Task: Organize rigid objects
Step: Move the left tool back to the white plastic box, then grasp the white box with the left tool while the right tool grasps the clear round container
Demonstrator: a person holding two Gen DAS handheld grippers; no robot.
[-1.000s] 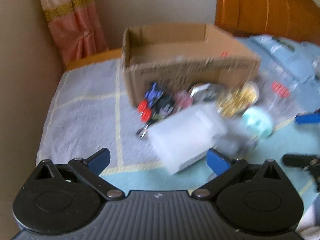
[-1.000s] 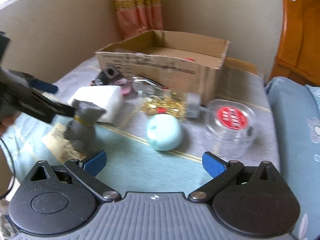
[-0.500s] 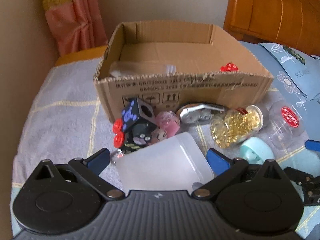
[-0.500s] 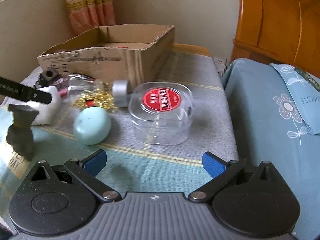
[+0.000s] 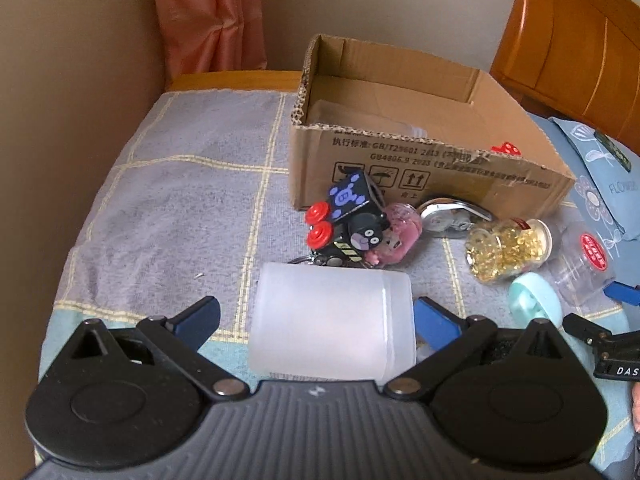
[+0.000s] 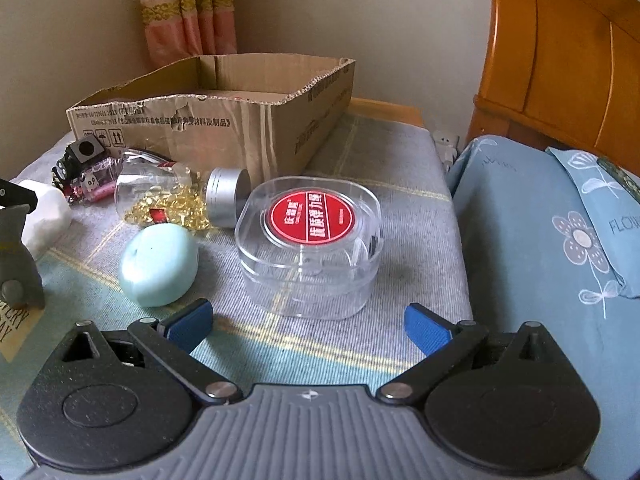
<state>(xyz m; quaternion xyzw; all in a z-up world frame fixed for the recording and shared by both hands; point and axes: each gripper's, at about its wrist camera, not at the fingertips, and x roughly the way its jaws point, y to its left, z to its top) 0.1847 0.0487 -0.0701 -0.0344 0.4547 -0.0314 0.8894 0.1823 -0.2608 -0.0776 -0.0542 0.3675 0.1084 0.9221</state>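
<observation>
Now, starting at our left, the left gripper has its blue-padded fingers spread wide with a frosted tub lying on its side between them; the right pad looks to be at the tub's edge, the left pad stands apart from it, so nothing is gripped. Just beyond the tub sits a toy train with red wheels, touching a pink figure, and behind both stands the open box on the grey cloth. Further right lie a metal clip, a jar of gold beads tipped on its side, and a mint puck (its underside faces the left camera). In the right camera a grey figurine stands at the far left edge, beside the tub. Then come the jar with its silver lid, the puck, and a clear case with a red label, resting flat on the cloth. Our right gripper hovers just short of that case, fingers parted and holding nothing. A blue pillow fills the right side.
</observation>
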